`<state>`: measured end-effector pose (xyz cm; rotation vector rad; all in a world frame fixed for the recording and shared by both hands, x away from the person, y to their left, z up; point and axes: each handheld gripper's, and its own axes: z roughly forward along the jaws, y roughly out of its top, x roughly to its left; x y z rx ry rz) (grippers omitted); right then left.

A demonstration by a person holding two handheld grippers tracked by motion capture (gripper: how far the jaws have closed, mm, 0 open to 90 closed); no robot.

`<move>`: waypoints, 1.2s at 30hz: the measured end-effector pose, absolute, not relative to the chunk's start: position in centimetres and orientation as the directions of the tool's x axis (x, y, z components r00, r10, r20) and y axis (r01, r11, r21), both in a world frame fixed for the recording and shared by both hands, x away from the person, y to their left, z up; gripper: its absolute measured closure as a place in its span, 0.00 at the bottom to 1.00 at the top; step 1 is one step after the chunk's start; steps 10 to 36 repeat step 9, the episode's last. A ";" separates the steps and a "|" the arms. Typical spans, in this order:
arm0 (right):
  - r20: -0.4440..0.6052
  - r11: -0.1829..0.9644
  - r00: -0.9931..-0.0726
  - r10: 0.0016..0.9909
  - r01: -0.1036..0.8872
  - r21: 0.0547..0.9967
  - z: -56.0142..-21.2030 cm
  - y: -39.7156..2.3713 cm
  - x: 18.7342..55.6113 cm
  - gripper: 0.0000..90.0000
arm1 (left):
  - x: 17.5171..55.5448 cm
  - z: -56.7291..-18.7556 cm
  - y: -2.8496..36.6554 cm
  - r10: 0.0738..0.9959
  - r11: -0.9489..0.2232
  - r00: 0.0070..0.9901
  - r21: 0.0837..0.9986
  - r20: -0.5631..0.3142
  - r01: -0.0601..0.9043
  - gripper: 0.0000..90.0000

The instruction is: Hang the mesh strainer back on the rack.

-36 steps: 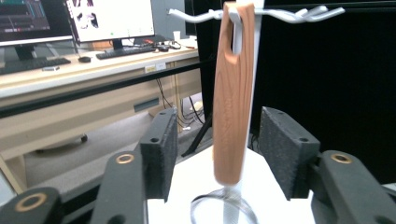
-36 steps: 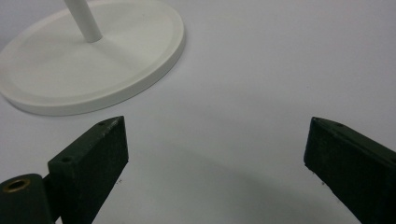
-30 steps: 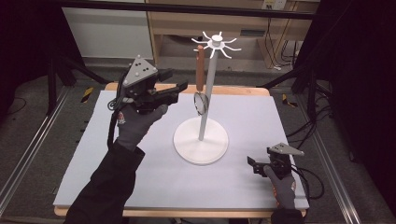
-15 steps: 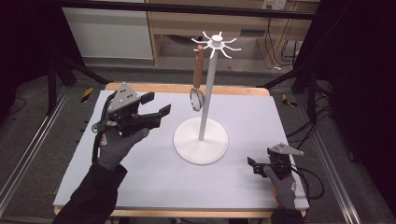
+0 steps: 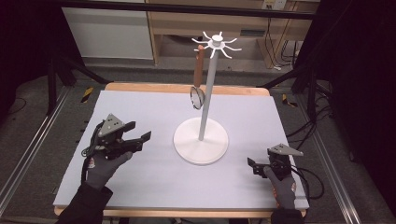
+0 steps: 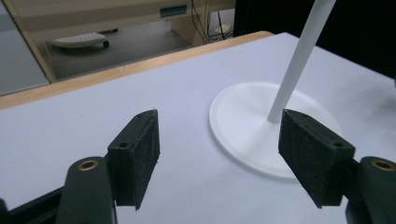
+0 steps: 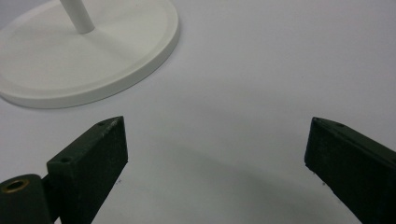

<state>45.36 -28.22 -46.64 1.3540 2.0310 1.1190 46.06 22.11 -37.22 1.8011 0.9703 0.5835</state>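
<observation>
While both grippers hang empty, a strainer (image 5: 197, 97) hangs from the stand (image 5: 201, 147)

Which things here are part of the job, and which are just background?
Part of the job:
- white hook stand
- wooden-handled strainer hanging from it
- left hand-held gripper, open and empty
- right hand-held gripper, open

Background:
- yellow-black floor markers
- wooden shelf unit

We're seeing the grey mat (image 5: 154, 191) lying under the left gripper (image 5: 142, 129), with the wooden table edge (image 5: 154, 87) running well beyond it. A wooden cabinet (image 5: 177, 28) is standing farther behind, floor cables (image 5: 274, 44) are trailing beside that, and a metal rail (image 5: 28, 154) is running past the gripper's left.
</observation>
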 end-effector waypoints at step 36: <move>0.061 0.189 -0.409 0.911 0.543 0.818 -46.7 -28.3 45.3 0.07 | 45.5 -41.4 25.1 0.854 -0.177 0.513 0.878 -0.088 0.444 0.30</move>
